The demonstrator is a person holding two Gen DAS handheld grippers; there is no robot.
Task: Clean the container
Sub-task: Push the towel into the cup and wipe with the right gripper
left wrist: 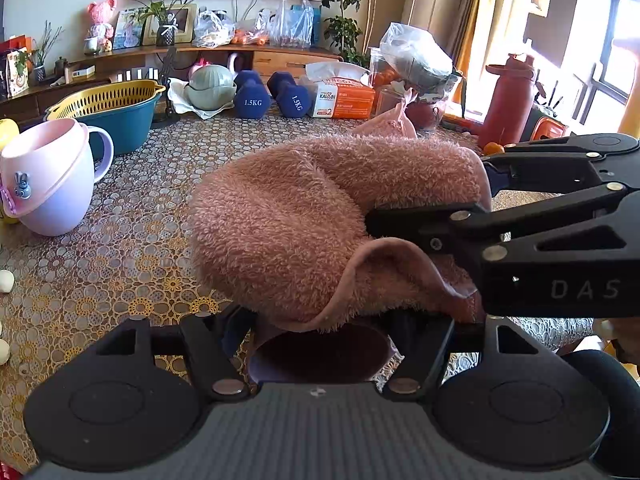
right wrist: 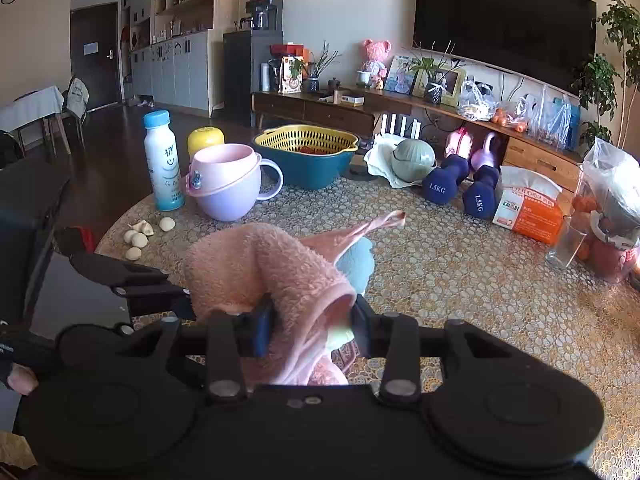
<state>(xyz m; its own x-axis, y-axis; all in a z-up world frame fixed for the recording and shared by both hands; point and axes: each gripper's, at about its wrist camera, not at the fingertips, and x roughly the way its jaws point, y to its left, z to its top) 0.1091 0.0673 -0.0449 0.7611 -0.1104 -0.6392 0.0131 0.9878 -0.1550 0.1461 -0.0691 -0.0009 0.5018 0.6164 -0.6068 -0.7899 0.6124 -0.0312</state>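
Observation:
A fluffy pink towel (left wrist: 304, 216) is bunched over a small container (left wrist: 320, 356), of which only the dark round mouth and mauve rim show, low in the left wrist view. My left gripper (left wrist: 324, 332) has a finger on each side of that container and is shut on it. From the right, my right gripper (left wrist: 432, 200) is shut on the towel. In the right wrist view the right gripper (right wrist: 312, 320) pinches the towel (right wrist: 256, 272), a pale blue part (right wrist: 356, 260) peeks from behind it, and the left gripper (right wrist: 176, 292) sits just left.
On the patterned round table (left wrist: 132, 248) stand a pink-and-lilac cup (left wrist: 48, 184), a yellow strainer in a teal basin (left wrist: 116, 108), two blue dumbbells (left wrist: 272, 96), a tissue pack (left wrist: 344, 100), a red bottle (left wrist: 508, 100), a milk bottle (right wrist: 162, 164) and several dough pieces (right wrist: 138, 236).

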